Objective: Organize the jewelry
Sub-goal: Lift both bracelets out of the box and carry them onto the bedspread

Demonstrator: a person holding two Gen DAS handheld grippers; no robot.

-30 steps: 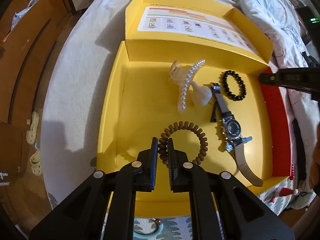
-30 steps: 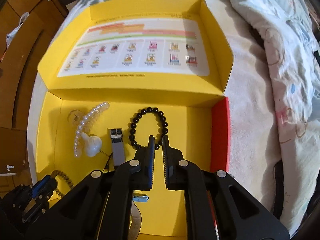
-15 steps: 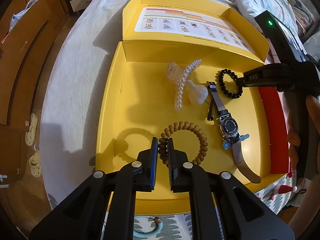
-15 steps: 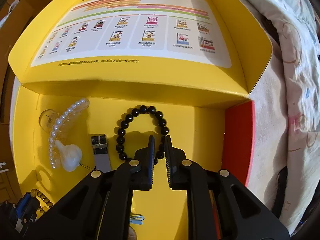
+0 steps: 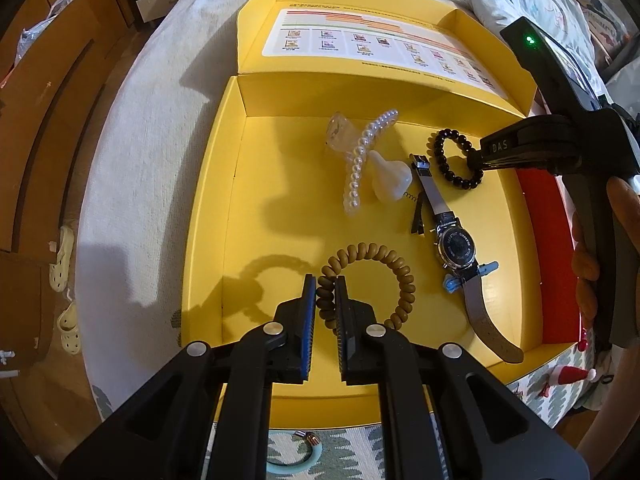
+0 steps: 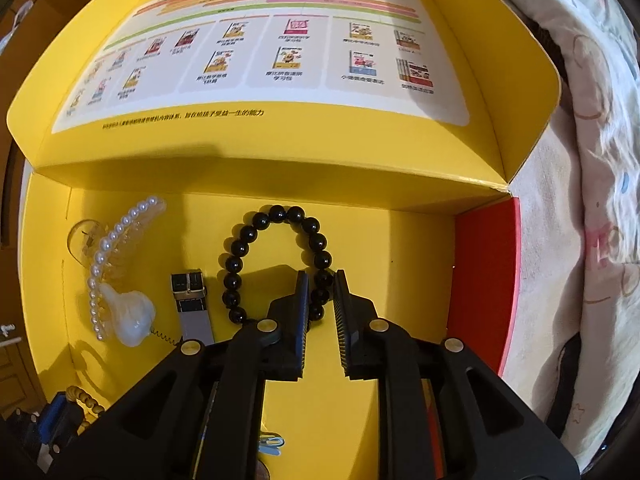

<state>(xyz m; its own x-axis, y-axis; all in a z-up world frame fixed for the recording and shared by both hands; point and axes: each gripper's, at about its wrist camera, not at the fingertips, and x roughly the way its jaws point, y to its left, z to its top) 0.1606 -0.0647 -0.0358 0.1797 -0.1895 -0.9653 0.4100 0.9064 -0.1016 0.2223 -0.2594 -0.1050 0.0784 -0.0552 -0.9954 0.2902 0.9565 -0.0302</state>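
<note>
An open yellow box [image 5: 208,220] lies on the bed. My left gripper [image 5: 322,280] is shut on a brown spiral hair tie [image 5: 396,276] that hangs just over the box floor. At the box's back right a black bead bracelet [image 5: 440,140] rests on the floor. My right gripper [image 6: 322,276] points down over it, and the bracelet's [image 6: 240,248] right side sits between the jaws. Those jaws are opening, and a thin gap shows beside the beads. A pearl hair claw [image 5: 360,160], a white clip [image 5: 390,178] and a wristwatch [image 5: 456,246] also lie in the box.
The printed lid [image 5: 360,40] stands open behind the box, whose right wall is red [image 5: 548,240]. A person's hand [image 5: 592,248] holds the right gripper's handle. A teal ring [image 5: 296,468] lies on the patterned cover in front. Wooden furniture and slippers are at far left.
My right gripper came down over the black bracelet until its jaws straddled the right side, and they parted slightly. My left gripper kept still with the hair tie.
</note>
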